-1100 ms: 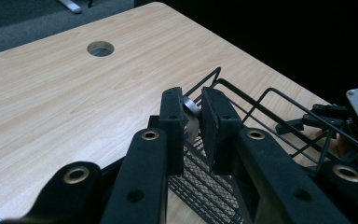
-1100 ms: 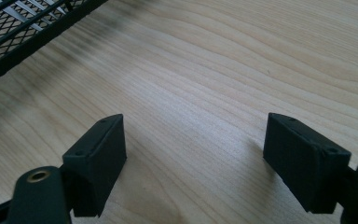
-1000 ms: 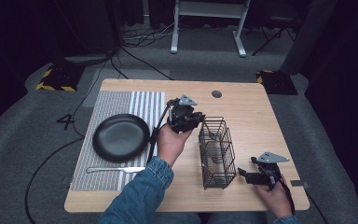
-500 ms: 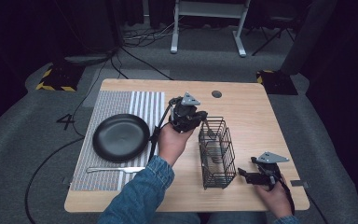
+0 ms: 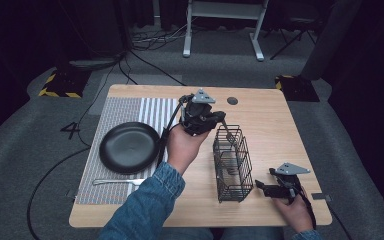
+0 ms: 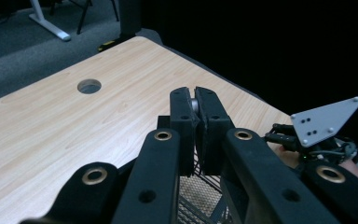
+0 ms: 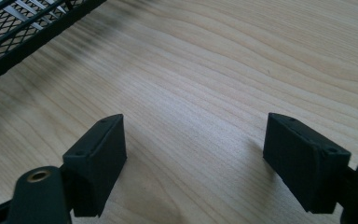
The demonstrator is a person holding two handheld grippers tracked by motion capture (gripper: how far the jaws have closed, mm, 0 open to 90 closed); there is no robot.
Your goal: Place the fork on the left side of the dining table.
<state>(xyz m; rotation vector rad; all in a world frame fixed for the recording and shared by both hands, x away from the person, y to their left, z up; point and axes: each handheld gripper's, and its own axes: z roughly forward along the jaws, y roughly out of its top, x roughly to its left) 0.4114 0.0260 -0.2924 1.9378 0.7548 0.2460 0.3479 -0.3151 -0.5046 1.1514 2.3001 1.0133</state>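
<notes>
The left hand-held gripper [image 5: 219, 121] has lifted slightly since a second ago and now hangs at frame centre over the far end of the black wire basket [image 5: 233, 165], its jaws pinched together on a slim silver utensil [image 5: 226, 131] whose handle slants down into the basket. In the left gripper view a sliver of bright metal [image 6: 195, 103] shows between the closed pads. The basket stands upright on the wooden tabletop [image 5: 260, 115], right of centre. At lower right the right hand-held gripper [image 5: 261, 186] rests low on the tabletop just beside the basket's near end, jaws spread wide with nothing between them. A black plate [image 5: 129, 147] lies on a striped placemat [image 5: 130, 110] at left, a fork [image 5: 116, 182] near its front edge.
</notes>
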